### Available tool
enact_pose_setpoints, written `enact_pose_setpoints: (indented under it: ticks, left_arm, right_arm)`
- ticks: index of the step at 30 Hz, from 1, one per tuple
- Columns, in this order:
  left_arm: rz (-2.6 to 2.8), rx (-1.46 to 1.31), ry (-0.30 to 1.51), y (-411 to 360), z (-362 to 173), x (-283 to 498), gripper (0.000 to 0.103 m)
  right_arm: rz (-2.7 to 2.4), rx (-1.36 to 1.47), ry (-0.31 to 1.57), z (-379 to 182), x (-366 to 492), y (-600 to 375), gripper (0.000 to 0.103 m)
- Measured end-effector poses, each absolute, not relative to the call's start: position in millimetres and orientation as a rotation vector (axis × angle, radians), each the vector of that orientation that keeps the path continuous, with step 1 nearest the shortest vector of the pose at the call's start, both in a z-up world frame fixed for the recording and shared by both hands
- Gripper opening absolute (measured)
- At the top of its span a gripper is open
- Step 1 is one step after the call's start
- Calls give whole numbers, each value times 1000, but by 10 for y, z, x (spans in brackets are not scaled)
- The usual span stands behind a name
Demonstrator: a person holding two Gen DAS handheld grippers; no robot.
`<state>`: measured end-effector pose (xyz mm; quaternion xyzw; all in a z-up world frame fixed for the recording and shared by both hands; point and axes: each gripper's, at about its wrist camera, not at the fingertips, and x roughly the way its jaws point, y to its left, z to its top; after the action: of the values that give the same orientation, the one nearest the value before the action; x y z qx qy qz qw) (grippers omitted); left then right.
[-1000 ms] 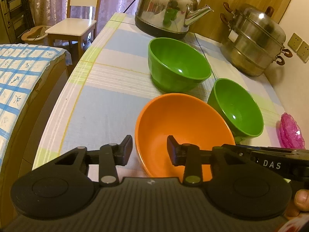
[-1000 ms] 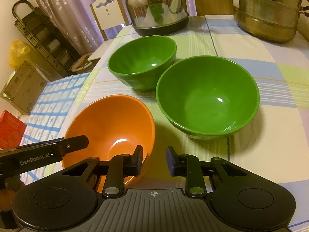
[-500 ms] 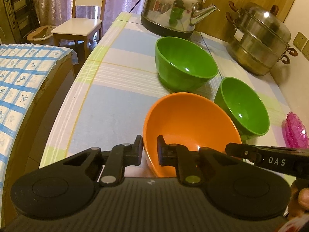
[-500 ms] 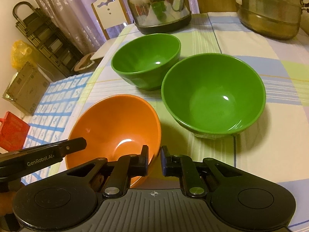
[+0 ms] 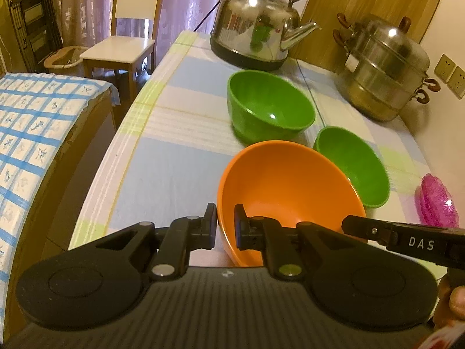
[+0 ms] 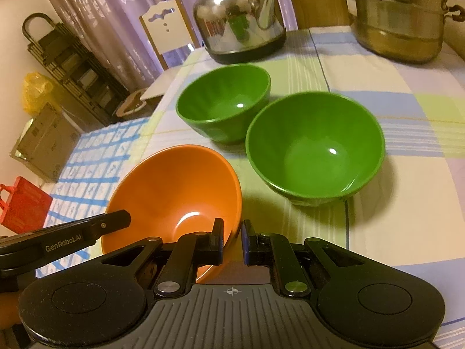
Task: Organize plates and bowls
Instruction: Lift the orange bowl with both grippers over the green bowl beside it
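Both tongs clamp the orange bowl (image 5: 287, 186) at lower centre: left gripper (image 5: 225, 226) and right gripper (image 6: 232, 241) pinch opposite rims. Next, probably, lift and nest it into a green bowl (image 6: 315, 148), keeping level.

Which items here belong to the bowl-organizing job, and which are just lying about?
Job items: orange bowl, gripped at opposite rims by left gripper and right gripper; far green bowl; near green bowl.

Lying about: steel kettle, stacked steamer pot, pink dish, chair.
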<state>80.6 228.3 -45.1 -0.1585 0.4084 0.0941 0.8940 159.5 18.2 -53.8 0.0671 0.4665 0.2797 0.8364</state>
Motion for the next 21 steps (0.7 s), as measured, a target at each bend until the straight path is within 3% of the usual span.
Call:
enact_pose_setpoints:
  ticks: [21]
  left_arm:
    - [95, -295, 768, 1745, 85, 1071, 10]
  right_arm:
    - [511, 197, 887, 19, 1535, -373, 12]
